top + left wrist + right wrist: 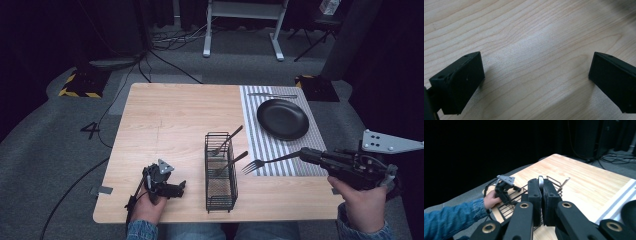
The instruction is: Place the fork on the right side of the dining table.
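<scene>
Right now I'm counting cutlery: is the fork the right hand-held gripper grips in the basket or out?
Out. The fork hangs level beside the basket, over the table.

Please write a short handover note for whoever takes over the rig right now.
Right gripper: shut on a fork by its handle, held level, tines toward the wire basket, above the striped mat.
Left gripper: open, nothing between the jaws, low over the table left of the basket.
Two forks lean in the basket. A black plate is on the mat, and one piece of cutlery lies beyond it.
Done, it seems: one fork out of the basket.
Left, likely: set it by the plate, then the other two.
</scene>
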`<state>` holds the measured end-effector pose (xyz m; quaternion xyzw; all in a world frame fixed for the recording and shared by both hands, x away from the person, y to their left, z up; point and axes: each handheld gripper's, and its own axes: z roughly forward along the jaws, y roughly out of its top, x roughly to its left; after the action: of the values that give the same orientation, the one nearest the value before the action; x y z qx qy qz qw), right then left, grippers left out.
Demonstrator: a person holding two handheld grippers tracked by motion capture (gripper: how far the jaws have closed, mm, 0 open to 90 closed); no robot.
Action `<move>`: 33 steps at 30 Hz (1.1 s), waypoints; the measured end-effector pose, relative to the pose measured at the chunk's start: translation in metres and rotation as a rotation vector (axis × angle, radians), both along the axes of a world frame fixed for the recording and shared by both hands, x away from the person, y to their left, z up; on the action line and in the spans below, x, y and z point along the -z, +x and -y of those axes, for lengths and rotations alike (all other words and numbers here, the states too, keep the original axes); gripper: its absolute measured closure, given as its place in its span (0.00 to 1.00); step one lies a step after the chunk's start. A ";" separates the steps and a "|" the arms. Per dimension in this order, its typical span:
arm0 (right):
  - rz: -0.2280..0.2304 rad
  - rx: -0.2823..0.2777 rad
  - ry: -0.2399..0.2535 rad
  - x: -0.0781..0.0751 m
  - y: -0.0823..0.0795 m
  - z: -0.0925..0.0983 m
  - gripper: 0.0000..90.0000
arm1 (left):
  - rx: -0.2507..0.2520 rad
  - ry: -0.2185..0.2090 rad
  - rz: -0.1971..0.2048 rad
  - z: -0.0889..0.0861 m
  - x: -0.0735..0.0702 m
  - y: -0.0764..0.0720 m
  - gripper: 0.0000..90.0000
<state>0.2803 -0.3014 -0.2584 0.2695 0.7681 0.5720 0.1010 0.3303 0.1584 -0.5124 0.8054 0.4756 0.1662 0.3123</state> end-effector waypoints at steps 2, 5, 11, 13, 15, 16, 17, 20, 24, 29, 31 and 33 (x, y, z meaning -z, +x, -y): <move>0.004 0.010 -0.001 -0.001 0.002 0.003 0.97 | -0.003 -0.002 0.000 0.000 0.000 0.000 0.00; 0.009 0.027 -0.001 -0.003 0.004 0.007 0.97 | -0.004 -0.002 -0.001 0.000 0.000 0.000 0.00; 0.011 0.090 -0.006 -0.003 0.020 0.019 0.97 | -0.005 -0.001 -0.001 0.000 0.000 -0.001 0.00; 0.013 0.102 -0.008 -0.003 0.022 0.021 0.97 | -0.007 -0.002 -0.002 0.000 0.000 -0.001 0.00; 0.020 0.141 -0.017 -0.001 0.031 0.024 0.97 | -0.008 -0.001 0.000 0.000 0.000 -0.001 0.00; 0.020 0.141 -0.017 -0.001 0.031 0.024 0.97 | -0.008 -0.001 0.000 0.000 0.000 -0.001 0.00; 0.008 0.153 -0.007 0.002 0.038 0.026 0.97 | -0.008 -0.001 0.001 0.000 0.000 -0.001 0.00; 0.002 0.170 -0.008 0.005 0.045 0.029 0.97 | -0.011 -0.003 0.001 0.000 0.000 -0.002 0.00; -0.015 0.200 -0.007 0.010 0.059 0.033 0.97 | -0.011 -0.003 0.000 0.000 0.000 -0.002 0.00; -0.051 0.240 0.000 0.019 0.080 0.039 0.97 | -0.011 -0.003 0.001 0.000 0.000 -0.002 0.00; -0.064 0.257 0.000 0.023 0.088 0.040 0.97 | -0.011 -0.002 0.000 0.000 0.000 -0.002 0.00; -0.083 0.277 0.002 0.029 0.098 0.042 0.97 | -0.011 -0.003 0.001 0.000 0.000 -0.002 0.00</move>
<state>0.3786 -0.3433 -0.2876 0.3964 0.7265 0.5417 0.1470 0.3285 0.1583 -0.5126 0.8023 0.4802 0.1676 0.3126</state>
